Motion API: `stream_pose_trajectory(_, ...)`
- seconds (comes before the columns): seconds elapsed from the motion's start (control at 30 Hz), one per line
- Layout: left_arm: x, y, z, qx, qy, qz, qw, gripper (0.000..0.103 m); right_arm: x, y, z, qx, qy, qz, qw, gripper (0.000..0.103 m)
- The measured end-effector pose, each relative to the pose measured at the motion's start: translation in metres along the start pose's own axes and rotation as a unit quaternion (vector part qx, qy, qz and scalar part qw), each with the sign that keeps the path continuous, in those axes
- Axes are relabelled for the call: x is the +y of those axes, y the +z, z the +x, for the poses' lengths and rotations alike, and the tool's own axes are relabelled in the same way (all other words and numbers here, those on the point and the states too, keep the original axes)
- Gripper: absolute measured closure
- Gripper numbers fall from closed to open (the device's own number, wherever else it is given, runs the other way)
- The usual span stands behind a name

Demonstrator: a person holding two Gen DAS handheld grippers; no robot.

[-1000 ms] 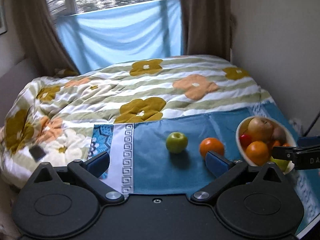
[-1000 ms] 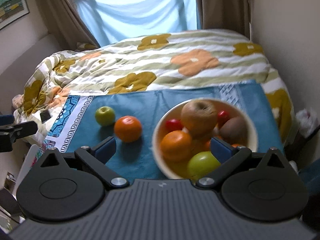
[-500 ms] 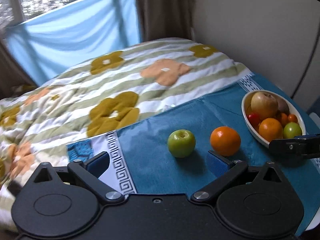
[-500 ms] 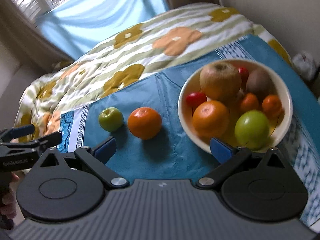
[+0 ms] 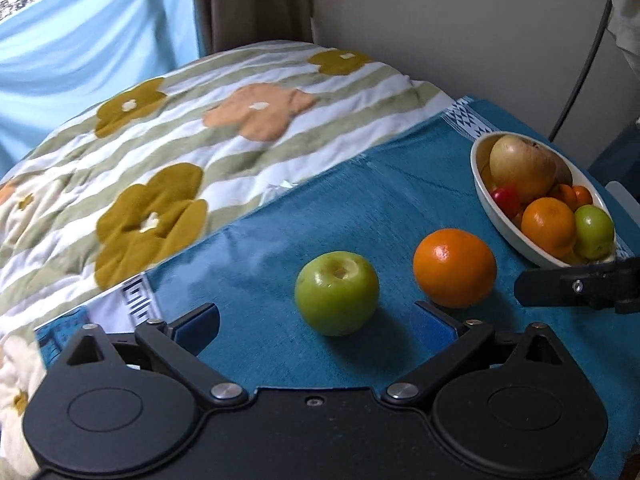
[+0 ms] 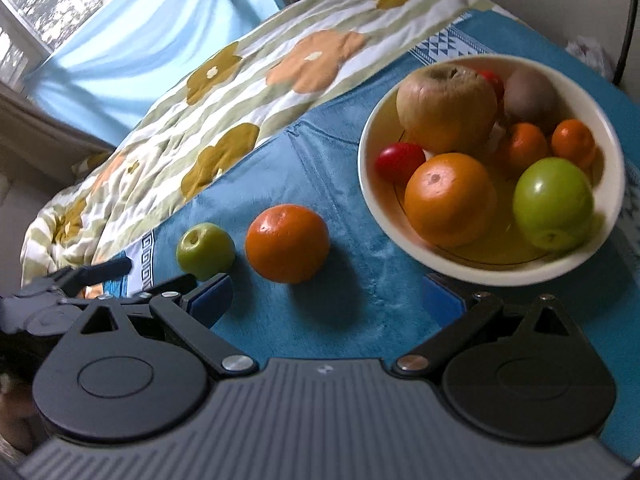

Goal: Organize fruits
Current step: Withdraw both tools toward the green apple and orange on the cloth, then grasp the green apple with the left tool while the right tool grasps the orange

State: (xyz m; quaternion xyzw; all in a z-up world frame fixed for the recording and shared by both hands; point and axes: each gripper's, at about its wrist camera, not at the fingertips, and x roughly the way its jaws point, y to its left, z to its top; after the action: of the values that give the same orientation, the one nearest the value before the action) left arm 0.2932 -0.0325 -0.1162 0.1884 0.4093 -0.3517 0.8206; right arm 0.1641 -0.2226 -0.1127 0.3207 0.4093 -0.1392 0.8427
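Fruits are split up right now: a green apple (image 5: 337,293) and an orange (image 5: 455,267) sit loose on the blue cloth (image 5: 360,208) over the bed, orange at the apple's 3 o'clock, close but not touching. More fruit is piled in the white bowl (image 6: 472,268), out at 2 o'clock from the orange. Left tongs (image 5: 316,322) are spread wide, nothing in them, apple just ahead at 12. Right tongs (image 6: 328,298) are wide apart too, empty, orange at 11 and bowl at 1.
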Motion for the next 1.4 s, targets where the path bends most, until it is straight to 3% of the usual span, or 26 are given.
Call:
stream_pose_trajectory(0.17, 0.002, 0.002, 0.02, 0.009, -0.026, -0.005, 0.9996, 0.014, 0.004, 0.003, 0.009, 0.0, -0.005, 0.011, 1.0, 0.0)
stream_pose_trajectory(0.4, 0.003, 0.004, 0.034, 0.014, -0.047, -0.015, 0.9987, 0.044, 0.008, 0.004, 0.022, 0.005, 0.007, 0.026, 1.0, 0.0)
stream_pose_trajectory(0.63, 0.002, 0.002, 0.033, 0.01, -0.046, -0.009, 0.9988, 0.045, 0.015, 0.01, 0.031, 0.007, 0.01, 0.012, 1.0, 0.0)
stream_pose_trajectory(0.93, 0.008, -0.008, 0.026, 0.01, -0.026, -0.01, 0.9996, 0.045, 0.023, 0.011, 0.044, 0.011, 0.013, -0.004, 1.0, 0.014)
stream_pose_trajectory(1.2, 0.01, -0.013, 0.016, 0.005, -0.01, -0.035, 0.9993, 0.046, 0.036, 0.013, 0.056, 0.003, -0.009, -0.053, 0.999, 0.025)
stream_pose_trajectory(1.4, 0.013, -0.015, -0.002, -0.01, 0.005, -0.048, 0.9988, 0.045, 0.042, 0.013, 0.051, -0.004, -0.014, -0.083, 0.996, 0.026)
